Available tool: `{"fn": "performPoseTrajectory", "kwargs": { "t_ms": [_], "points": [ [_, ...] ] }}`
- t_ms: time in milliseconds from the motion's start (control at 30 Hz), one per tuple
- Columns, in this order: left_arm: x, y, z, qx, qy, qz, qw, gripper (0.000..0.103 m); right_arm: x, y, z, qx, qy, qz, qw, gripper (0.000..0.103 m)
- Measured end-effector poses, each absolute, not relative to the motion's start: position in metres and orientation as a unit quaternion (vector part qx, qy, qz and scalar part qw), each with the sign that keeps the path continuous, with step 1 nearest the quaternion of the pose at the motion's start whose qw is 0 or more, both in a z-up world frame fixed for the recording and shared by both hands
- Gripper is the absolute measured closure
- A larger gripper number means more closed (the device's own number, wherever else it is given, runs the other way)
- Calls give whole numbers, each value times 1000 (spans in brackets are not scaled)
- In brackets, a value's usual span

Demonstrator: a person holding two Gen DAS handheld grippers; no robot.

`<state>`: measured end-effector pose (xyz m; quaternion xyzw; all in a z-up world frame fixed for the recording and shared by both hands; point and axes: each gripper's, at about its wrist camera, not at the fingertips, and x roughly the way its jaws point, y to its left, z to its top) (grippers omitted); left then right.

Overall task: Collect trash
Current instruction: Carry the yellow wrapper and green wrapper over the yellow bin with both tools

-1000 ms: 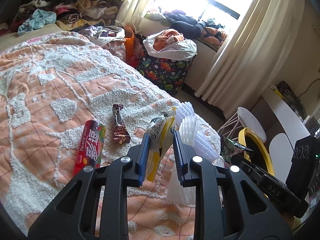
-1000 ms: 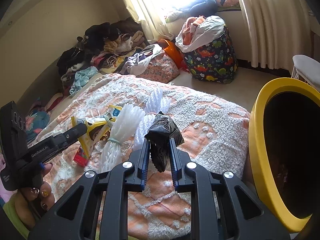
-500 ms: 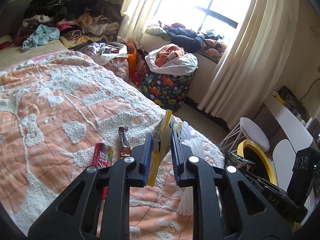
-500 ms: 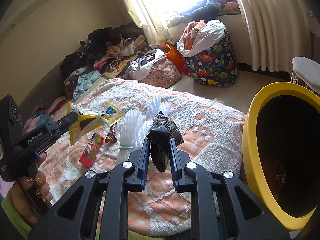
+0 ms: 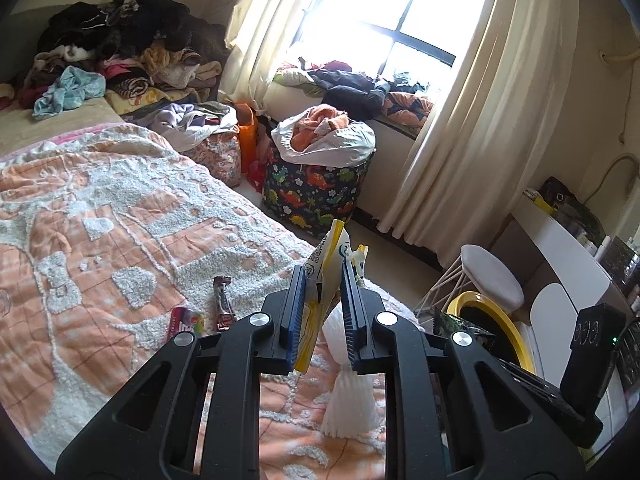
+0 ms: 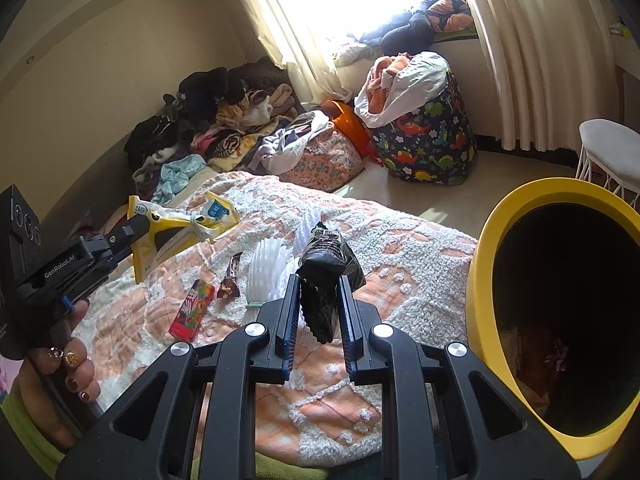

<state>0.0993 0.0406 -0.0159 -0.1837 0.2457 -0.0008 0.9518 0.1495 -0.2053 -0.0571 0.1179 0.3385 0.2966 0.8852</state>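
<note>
My left gripper [image 5: 323, 276] is shut on a yellow-and-white snack wrapper [image 5: 330, 252], held up above the orange bedspread [image 5: 100, 264]. The right wrist view shows that wrapper [image 6: 180, 220] hanging from the left gripper at the left. My right gripper [image 6: 318, 280] is shut on a crumpled black wrapper [image 6: 324, 256], just left of the yellow trash bin [image 6: 480, 280]. A red candy tube [image 6: 192, 308], a brown bar wrapper [image 6: 230, 276] and white foam netting [image 6: 266, 264] lie on the bed.
A dinosaur-print basket [image 5: 316, 192] full of laundry stands by the window. A white stool [image 5: 492, 276] is behind the bin. Clothes are piled at the bed's far end [image 5: 120, 52]. A person's hand [image 6: 60, 364] grips the left tool.
Both grippers have risen with their wrappers. The yellow wrapper went from low over the bedspread to well above it, and the left jaws narrowed on it.
</note>
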Motion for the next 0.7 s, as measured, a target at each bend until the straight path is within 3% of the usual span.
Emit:
{"fn": "performPoseTrajectory", "kwargs": {
  "t_ms": [700],
  "points": [
    [104, -21, -8, -149, 257, -71, 952, 91, 151, -261, -37, 153, 307, 259, 903, 85]
  ]
}}
